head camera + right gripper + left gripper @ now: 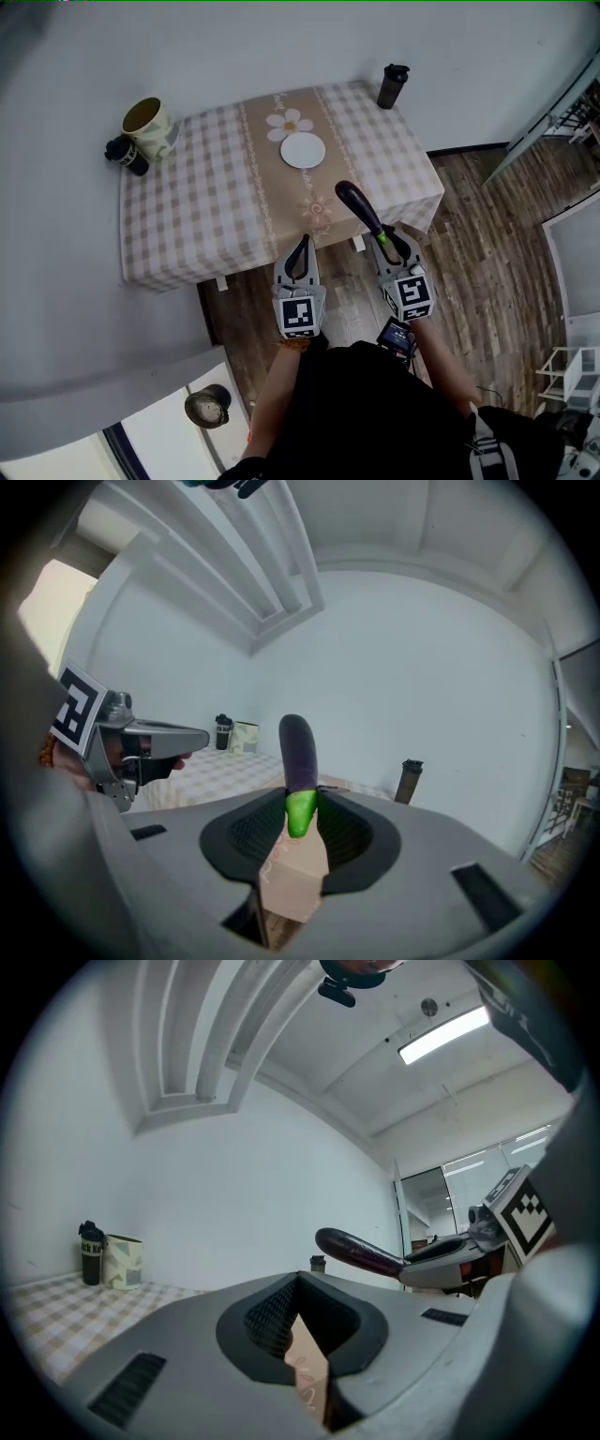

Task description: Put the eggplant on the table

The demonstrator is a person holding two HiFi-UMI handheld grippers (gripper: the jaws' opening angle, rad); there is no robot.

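Right gripper (382,240) is clamped on the green stem end of the eggplant (357,203). That grip lets the purple body jut forward, free to be laid down first. The eggplant hangs in the air, seemingly about at the near edge of the table (187,220), and touches nothing else. Left gripper (300,255) floats just beside, jaws together and empty, probably idle because one grip is enough.
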